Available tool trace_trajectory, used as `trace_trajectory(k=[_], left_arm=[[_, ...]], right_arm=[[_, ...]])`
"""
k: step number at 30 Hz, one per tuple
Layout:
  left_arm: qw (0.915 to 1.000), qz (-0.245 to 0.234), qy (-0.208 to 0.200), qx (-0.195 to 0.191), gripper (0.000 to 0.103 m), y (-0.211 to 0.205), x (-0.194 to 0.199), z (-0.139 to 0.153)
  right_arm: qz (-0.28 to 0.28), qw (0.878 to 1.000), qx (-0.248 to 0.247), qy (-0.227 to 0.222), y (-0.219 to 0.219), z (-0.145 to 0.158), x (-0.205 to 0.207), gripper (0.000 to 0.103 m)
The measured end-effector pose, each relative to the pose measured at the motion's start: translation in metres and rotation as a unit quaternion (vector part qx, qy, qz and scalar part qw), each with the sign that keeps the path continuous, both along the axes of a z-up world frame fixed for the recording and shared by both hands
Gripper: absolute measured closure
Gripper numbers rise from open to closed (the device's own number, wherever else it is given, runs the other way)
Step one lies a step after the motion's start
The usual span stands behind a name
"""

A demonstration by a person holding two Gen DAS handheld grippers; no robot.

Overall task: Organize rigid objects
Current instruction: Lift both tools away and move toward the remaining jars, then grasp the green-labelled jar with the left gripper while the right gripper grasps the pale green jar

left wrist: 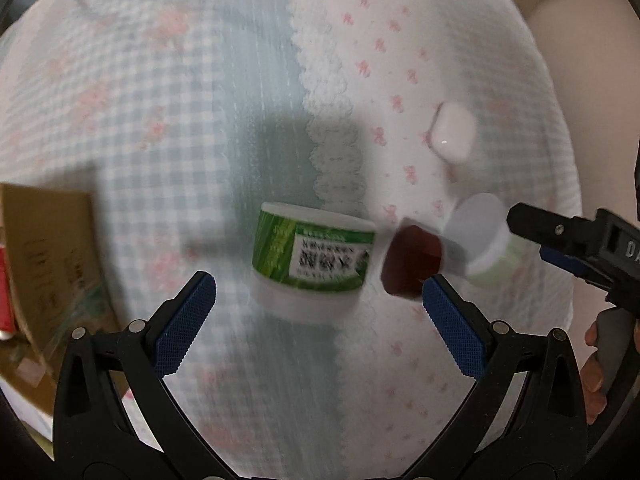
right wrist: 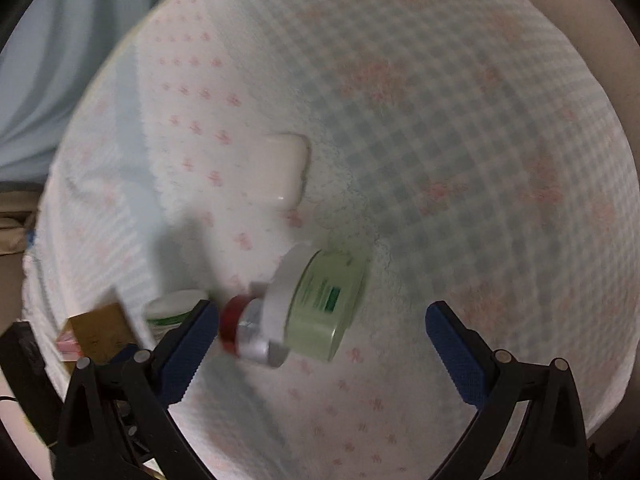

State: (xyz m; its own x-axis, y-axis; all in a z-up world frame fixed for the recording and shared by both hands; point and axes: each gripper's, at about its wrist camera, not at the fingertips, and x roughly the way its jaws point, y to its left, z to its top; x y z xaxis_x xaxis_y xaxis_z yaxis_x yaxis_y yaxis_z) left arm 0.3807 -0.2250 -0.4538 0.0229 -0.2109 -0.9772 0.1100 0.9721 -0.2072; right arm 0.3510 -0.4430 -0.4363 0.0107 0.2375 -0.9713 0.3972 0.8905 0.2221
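A green-labelled white jar point(left wrist: 312, 260) lies on its side on the patterned cloth point(left wrist: 160, 100), just ahead of my open left gripper point(left wrist: 318, 300). To its right lie a small red bottle point(left wrist: 410, 262) and a pale green jar with a white lid point(left wrist: 480, 236). A white case point(left wrist: 452, 134) lies farther off. My right gripper point(right wrist: 322, 330) is open, with the pale green jar point(right wrist: 324, 304) and the red bottle point(right wrist: 240, 326) between its fingers, untouched. The white case point(right wrist: 280, 168) lies beyond. The right gripper shows at the right edge of the left wrist view point(left wrist: 560, 240).
A gold box point(left wrist: 52, 264) stands at the left on the cloth, with a red item point(left wrist: 6, 292) beside it. The gold box point(right wrist: 100, 330) and the green-labelled jar point(right wrist: 172, 308) show at the left in the right wrist view. The cloth's edge curves around the far side.
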Motion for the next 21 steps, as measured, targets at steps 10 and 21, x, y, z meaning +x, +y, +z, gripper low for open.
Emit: trace_trajectory(k=[10, 21], left_arm=[[0.9995, -0.007, 0.030, 0.003, 0.004, -0.005, 0.022, -0.041], [0.9989, -0.013, 0.044, -0.003, 0.032, -0.011, 0.026, -0.062]], right_arm=[[-0.034, 0.998, -0.004, 0.053, 0.003, -0.051, 0.009, 0.021], [-0.039, 0.998, 0.007, 0.038, -0.002, -0.053, 0.010, 0.057]])
